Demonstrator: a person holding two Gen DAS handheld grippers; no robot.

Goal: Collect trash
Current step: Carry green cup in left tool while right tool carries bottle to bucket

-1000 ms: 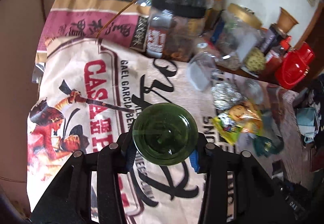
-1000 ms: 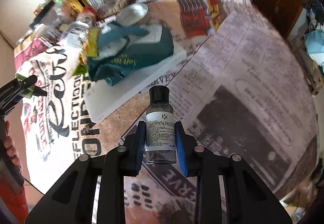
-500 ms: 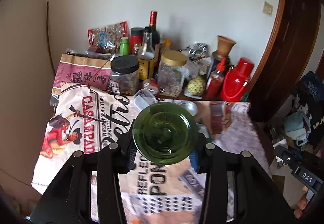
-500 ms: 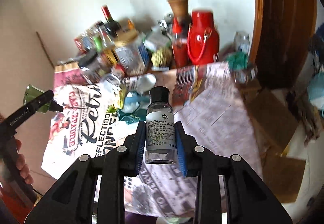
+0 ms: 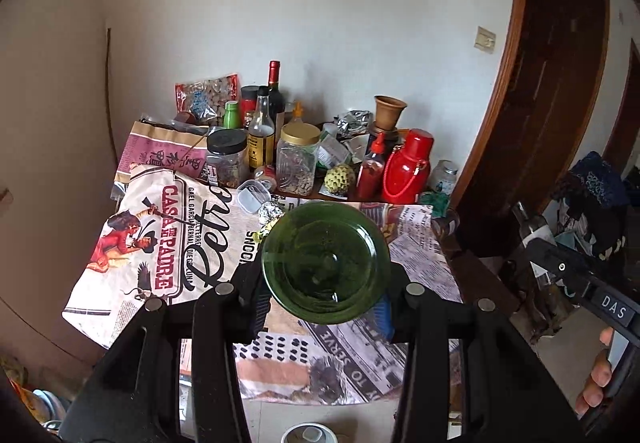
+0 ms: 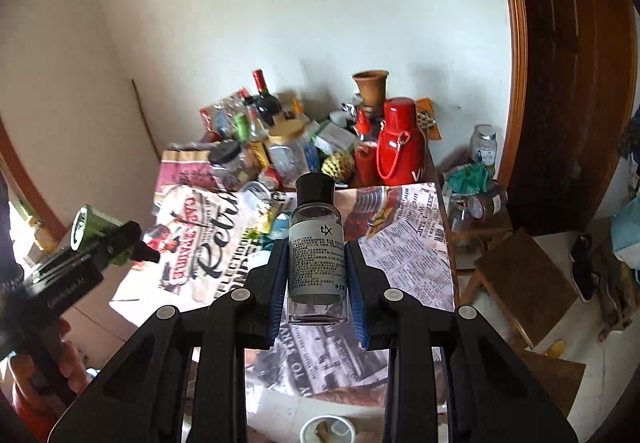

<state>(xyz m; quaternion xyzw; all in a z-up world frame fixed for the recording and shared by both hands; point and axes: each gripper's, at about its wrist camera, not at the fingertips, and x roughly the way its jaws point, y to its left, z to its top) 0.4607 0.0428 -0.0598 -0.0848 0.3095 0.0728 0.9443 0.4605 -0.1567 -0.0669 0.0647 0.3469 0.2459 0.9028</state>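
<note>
Tongs (image 5: 326,297) angled downward, gripping green bottle (image 5: 326,263).

Your right gripper (image 6: 318,275) clamped a small clear bottle (image 6: 317,255) with a black cap upright above the newspaper-covered table (image 6: 412,243). At the left edge, your left gripper (image 6: 116,239) held a green bottle (image 6: 90,231).

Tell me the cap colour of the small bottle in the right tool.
Black; the bottle shows best in the right wrist view.
</note>
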